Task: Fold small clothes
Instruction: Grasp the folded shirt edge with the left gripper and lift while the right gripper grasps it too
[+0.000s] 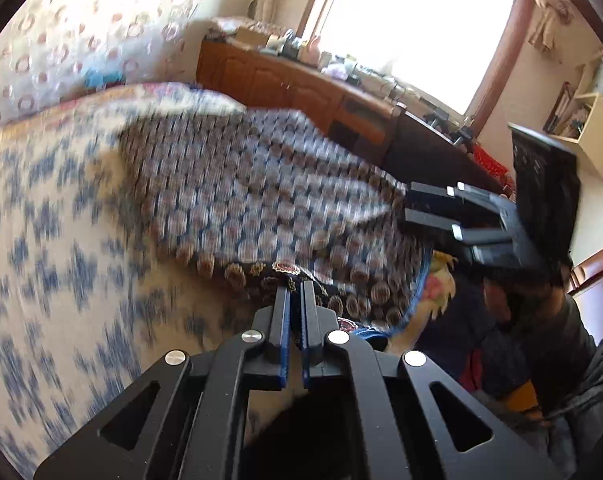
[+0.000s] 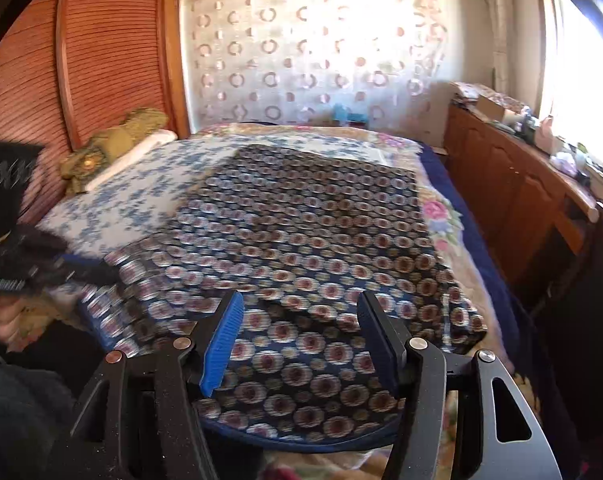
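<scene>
A dark blue garment (image 1: 241, 184) printed with rows of round medallions lies spread on the bed. In the left wrist view my left gripper (image 1: 297, 286) is shut on its near edge, with the fabric pinched between the blue pads. In the right wrist view the same garment (image 2: 321, 216) fills the middle, and its left corner rises toward the blurred left gripper (image 2: 73, 270). My right gripper (image 2: 300, 300) stands open over the near hem with the cloth lying below its spread fingers, and the pads do not press on it. It also shows at the garment's right side as the right gripper (image 1: 409, 206).
The bed carries a white sheet with blue flowers (image 2: 141, 192) and a flowered blanket (image 2: 437, 212) with a blue border. A wooden headboard (image 2: 101, 40) and an olive pillow (image 2: 117, 140) are at the left. A cluttered wooden cabinet (image 2: 501, 184) runs under the window. A person's hand (image 2: 1, 320) holds the left gripper.
</scene>
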The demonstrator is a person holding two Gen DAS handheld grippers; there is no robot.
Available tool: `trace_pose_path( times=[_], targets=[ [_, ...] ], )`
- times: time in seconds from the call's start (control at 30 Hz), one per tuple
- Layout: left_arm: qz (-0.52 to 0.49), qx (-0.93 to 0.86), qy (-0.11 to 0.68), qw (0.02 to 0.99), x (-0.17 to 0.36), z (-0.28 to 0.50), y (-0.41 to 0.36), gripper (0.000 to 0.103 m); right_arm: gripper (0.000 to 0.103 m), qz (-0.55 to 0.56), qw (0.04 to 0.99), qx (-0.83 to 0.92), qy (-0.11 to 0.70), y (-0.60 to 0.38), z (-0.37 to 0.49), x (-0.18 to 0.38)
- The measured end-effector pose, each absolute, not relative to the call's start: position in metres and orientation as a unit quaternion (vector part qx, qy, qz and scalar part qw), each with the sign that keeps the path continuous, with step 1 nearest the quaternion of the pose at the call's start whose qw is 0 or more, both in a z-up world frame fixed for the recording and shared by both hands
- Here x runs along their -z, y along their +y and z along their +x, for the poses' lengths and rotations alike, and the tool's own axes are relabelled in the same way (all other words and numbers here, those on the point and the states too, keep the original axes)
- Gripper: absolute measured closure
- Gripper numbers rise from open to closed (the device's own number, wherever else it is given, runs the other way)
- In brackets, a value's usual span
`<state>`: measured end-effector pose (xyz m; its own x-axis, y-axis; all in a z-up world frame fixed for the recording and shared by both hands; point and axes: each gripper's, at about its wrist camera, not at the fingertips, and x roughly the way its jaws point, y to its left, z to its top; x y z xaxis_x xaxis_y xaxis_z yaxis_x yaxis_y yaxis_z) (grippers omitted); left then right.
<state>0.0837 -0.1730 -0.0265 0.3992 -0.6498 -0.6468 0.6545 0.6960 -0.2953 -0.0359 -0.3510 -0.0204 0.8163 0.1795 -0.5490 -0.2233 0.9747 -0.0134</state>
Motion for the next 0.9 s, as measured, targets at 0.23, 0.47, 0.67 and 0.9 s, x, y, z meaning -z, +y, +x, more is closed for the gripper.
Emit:
trace_pose_path(
  times=[0.23, 0.47, 0.67, 0.9],
  targets=[
    [0.011, 0.392, 0.362, 0.846, -0.001, 0.119, -0.202, 0.098, 0.039, -0.040, 0.946, -0.159, 0.279, -0.336, -0.054, 0.010],
    [-0.004, 0.375, 0.373, 0.849, 0.006, 0.154, -0.207, 0.098, 0.039, -0.057, 0.942, -0.157, 0.292, -0.332, -0.045, 0.022],
    [-0.018, 0.368, 0.368, 0.854, 0.005, 0.162, -0.199, 0.098, 0.039, -0.082, 0.936, -0.115, 0.323, -0.345, -0.026, 0.041],
    [-0.040, 0.364, 0.362, 0.857, -0.001, 0.176, -0.185, 0.098, 0.089, -0.070, 0.934, -0.104, 0.334, -0.375, -0.009, 0.046]
  ],
)
